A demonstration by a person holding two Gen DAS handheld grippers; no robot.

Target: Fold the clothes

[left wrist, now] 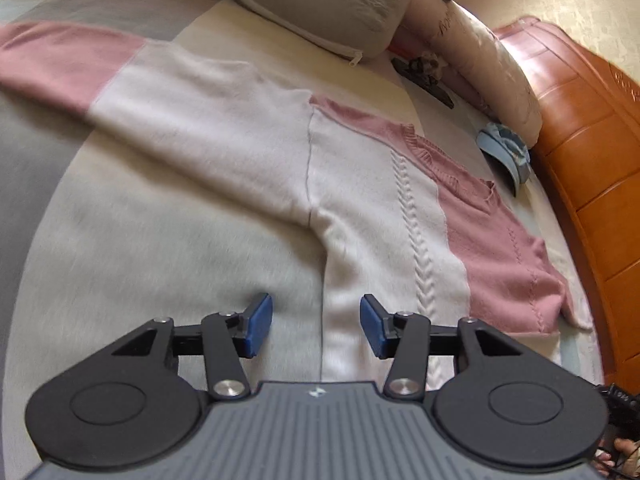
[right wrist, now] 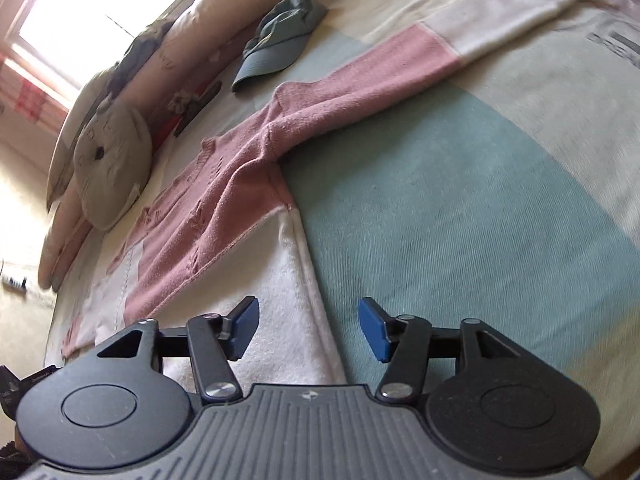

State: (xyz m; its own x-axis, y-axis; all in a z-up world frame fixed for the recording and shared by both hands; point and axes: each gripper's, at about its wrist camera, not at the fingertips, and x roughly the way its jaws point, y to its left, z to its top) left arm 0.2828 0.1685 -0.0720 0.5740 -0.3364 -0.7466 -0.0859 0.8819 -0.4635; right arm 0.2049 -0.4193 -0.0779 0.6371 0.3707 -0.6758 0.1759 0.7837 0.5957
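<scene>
A: Here's the sweater (left wrist: 360,184), pink and white, spread flat on the bed (left wrist: 160,248), one sleeve stretched out to the left in the left wrist view

B: And the left hand-held gripper (left wrist: 316,326)?

A: Hovering over the white side edge of the body, just below the armpit seam. Blue pads (left wrist: 260,324) apart, nothing between them, no grip on the knit

B: Right side, what have we got?

A: The right hand-held gripper (right wrist: 308,328) sits over the other side edge of the sweater (right wrist: 248,184), where the white hem part meets the pale green bedspread (right wrist: 460,200). Jaws apart there too, empty; its left pad (right wrist: 244,326) is over the white fabric, the right pad over the bedspread

B: Touching the cloth?

A: Hard to call, the picture is smeared there, but it looks just clear of it

B: Anything else on the bed?

A: A blue-grey cap (right wrist: 280,40) near the pillows, beyond the pink sleeve. A grey cat-face cushion (right wrist: 112,160) beside the sweater's shoulder, a long pale pillow (left wrist: 492,68) behind it, and an orange wooden headboard (left wrist: 592,140) at the far edge

B: And the neckline?

A: Pink, facing the pillows, lying flat
</scene>
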